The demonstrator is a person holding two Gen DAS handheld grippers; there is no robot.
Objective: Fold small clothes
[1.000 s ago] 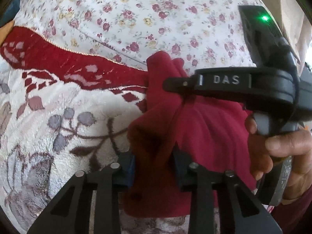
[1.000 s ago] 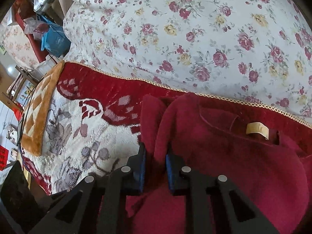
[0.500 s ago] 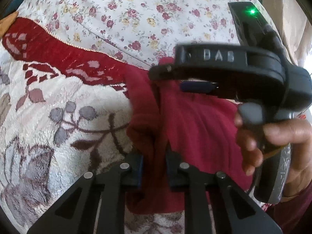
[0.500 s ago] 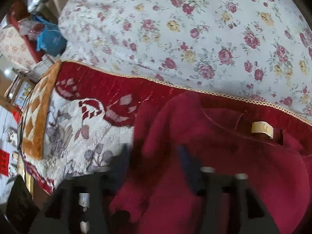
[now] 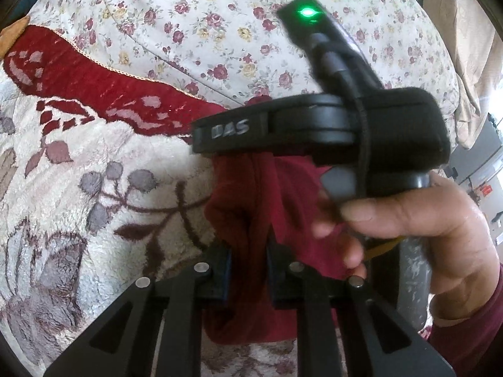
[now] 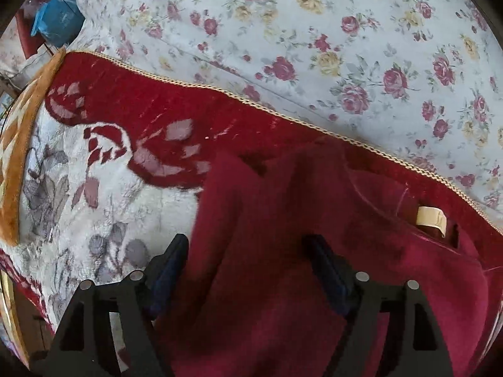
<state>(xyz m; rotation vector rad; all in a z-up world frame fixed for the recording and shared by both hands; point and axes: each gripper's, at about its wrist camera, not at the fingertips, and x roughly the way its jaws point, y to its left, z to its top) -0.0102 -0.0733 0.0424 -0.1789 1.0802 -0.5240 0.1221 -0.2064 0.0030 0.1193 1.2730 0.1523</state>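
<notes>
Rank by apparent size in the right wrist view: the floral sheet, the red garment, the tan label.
1. floral sheet, though the red garment looks close to it, being nearer the camera
2. red garment
3. tan label

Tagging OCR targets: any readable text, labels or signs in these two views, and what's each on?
"DAS": raised letters on the right claw's black body, first letter blurred.
Tan tag in the red garment: no legible print.
Red sign at the far right edge: too small to read.

Black grippers (image 5: 248, 278), maroon sleeve (image 5: 465, 342)
</notes>
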